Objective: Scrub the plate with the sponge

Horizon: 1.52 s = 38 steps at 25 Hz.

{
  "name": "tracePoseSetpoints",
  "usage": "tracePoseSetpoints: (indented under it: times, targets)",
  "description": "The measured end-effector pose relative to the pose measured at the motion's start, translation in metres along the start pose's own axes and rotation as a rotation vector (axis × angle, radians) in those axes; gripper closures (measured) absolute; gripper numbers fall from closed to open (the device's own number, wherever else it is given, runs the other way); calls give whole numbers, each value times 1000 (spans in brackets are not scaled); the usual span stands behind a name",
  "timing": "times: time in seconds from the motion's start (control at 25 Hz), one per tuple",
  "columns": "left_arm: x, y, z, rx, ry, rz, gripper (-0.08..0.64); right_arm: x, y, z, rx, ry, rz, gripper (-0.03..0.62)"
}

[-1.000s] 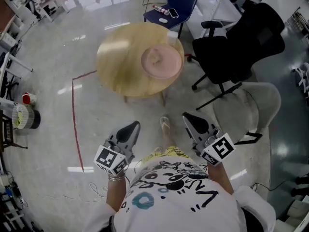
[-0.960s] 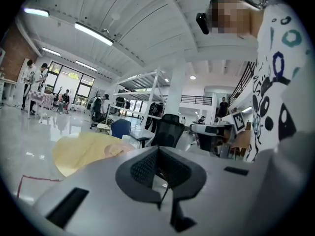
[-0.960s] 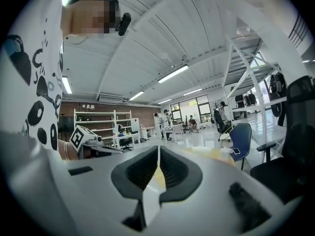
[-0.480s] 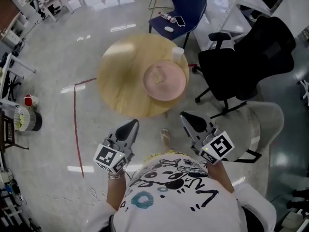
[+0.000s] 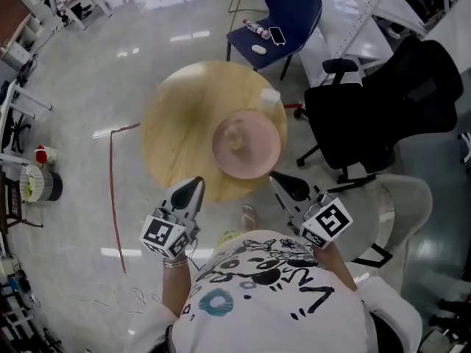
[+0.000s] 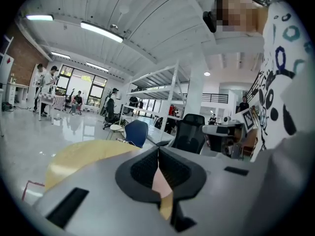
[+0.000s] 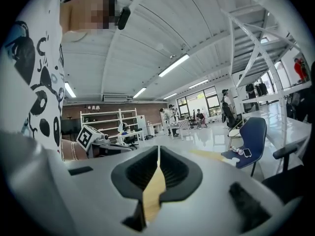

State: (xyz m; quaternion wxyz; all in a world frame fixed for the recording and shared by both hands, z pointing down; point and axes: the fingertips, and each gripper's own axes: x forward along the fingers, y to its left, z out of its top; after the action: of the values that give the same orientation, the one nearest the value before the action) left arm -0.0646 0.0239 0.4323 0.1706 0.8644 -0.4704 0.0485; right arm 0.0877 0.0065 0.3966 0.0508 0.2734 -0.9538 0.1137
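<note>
A pink plate lies on the right part of a round wooden table. On the plate's middle sits a small pale-yellow lump, too small to tell apart as the sponge. My left gripper hangs shut and empty just short of the table's near edge. My right gripper is shut and empty too, near the plate's near right rim. In the left gripper view the shut jaws show a sliver of pink plate between them. In the right gripper view the jaws are shut over the table.
A small white container stands on the table beyond the plate. A blue chair with small items is behind the table, a black office chair to its right, a grey chair nearer. Red tape marks the floor at left.
The person has stepped toward the table: table and plate have come nearer to both grippers. Both grippers stay shut and empty.
</note>
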Motion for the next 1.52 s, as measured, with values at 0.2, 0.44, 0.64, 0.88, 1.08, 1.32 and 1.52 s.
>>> tracePoseSetpoints:
  times: [0.2, 0.44, 0.64, 0.88, 1.08, 1.32, 1.52]
  targets:
    - [24, 25, -9, -37, 20, 24, 543, 22, -20, -6, 11, 33, 41, 563]
    - [56, 52, -32, -112, 63, 34, 543, 47, -39, -22, 43, 101, 94, 565]
    - [73, 78, -46, -110, 145, 13, 543, 77, -49, -38, 77, 190, 105, 564]
    - [97, 107, -69, -241, 238, -61, 543, 121, -60, -77, 211, 348, 104, 563]
    - [120, 130, -102, -234, 389, -86, 541, 155, -86, -118, 239, 477, -2, 460]
    - [142, 142, -143, -277, 538, -126, 436, 175, -114, -171, 239, 637, -125, 414]
    - [154, 145, -163, -292, 641, -126, 437, 193, -124, -205, 277, 749, -136, 407]
